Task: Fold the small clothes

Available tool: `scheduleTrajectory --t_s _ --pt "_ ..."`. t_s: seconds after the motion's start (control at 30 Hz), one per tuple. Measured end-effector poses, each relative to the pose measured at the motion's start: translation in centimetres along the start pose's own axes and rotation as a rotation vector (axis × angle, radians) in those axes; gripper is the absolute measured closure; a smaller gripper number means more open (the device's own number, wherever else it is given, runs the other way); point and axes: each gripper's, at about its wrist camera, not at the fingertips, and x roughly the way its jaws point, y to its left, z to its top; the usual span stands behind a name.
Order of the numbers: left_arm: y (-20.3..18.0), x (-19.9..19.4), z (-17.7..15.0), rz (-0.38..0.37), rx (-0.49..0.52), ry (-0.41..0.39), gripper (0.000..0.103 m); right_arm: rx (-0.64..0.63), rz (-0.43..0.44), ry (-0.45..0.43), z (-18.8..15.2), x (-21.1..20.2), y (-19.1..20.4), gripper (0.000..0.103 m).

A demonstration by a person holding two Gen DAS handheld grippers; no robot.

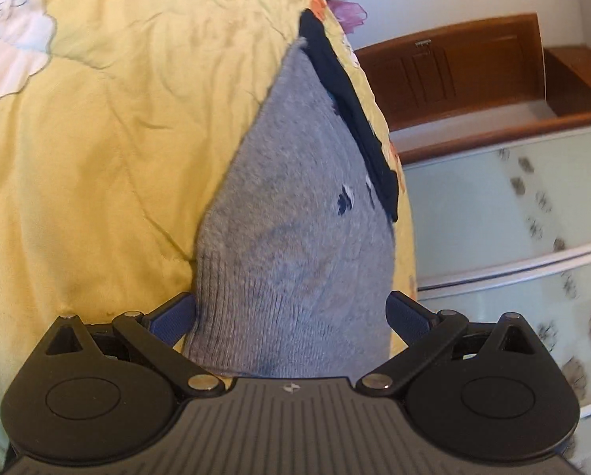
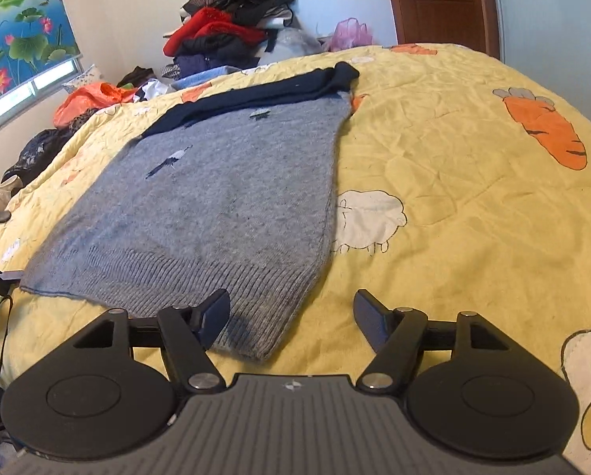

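A bed (image 2: 453,206) with a yellow quilt (image 1: 137,150) fills most of both views, and the quilt has white sheep (image 2: 368,219) and an orange carrot (image 2: 548,130) drawn on it. Behind the bed is a white wall, a brown wooden door (image 2: 441,4) and a picture of pink flowers and green leaves (image 2: 22,35) by the window. A big pile of clothes (image 2: 232,27) in black, red and blue sits at the far side of the bed, next to an orange bag (image 2: 93,99). A gray sweater (image 2: 200,206) lies flat on the quilt, with its ribbed bottom edge near the camera and its dark blue top part (image 2: 279,89) far away. It has little dark star shapes on it. In the right wrist view, the right gripper (image 2: 291,316) is open wide just above the quilt. Its left finger is over the near corner of the sweater's ribbed edge, and its other finger is over bare quilt. It holds nothing. In the left wrist view, the left gripper (image 1: 291,312) has its two fingers spread far apart, one on each side of the sweater's ribbed edge. The gray knit fills the gap between them, but I cannot tell if the fingers are squeezing it. This view is tipped sideways, so the door and a glass wardrobe (image 1: 505,213) with gray flowers look tilted.
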Motion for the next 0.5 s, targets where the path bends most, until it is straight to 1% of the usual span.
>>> scheduleTrajectory --t_s 0.07,0.1,0.13,0.2,0.23,0.3,0.37,0.43,0.5 --pt "0.1 -0.1 0.4 0.007 -0.005 0.005 0.000 0.019 -0.005 -0.019 -0.1 -0.2 -0.5 0.037" --pt "0.0 -0.1 0.6 0.015 -0.007 0.006 0.000 0.034 -0.010 -0.028 -0.2 -0.3 -0.8 0.037" --pt "-0.2 0.0 1.0 0.034 0.005 0.005 0.000 0.052 -0.016 -0.033 -0.1 -0.4 -1.1 0.037" --pt "-1.3 0.2 1.4 0.101 0.059 -0.011 0.000 0.073 -0.026 -0.036 -0.1 -0.5 -1.4 0.037" --pt "-1.9 0.7 1.4 0.124 0.079 0.003 0.000 0.075 -0.026 -0.031 -0.1 -0.5 -1.3 0.036" --pt "-3.4 2.1 1.4 0.186 0.139 0.052 0.000 0.059 -0.030 -0.015 0.0 -0.2 -0.8 0.033" --pt "-4.7 3.6 1.1 0.227 0.181 0.122 0.000 0.043 -0.011 0.000 0.3 0.1 -0.2 0.033" --pt "-5.7 4.8 0.6 0.216 0.198 0.189 0.000 0.050 0.013 0.006 0.4 0.3 -0.1 0.033" --pt "-6.0 5.4 -0.1 0.200 0.207 0.225 0.000 0.057 0.015 0.004 0.5 0.3 -0.3 0.035"
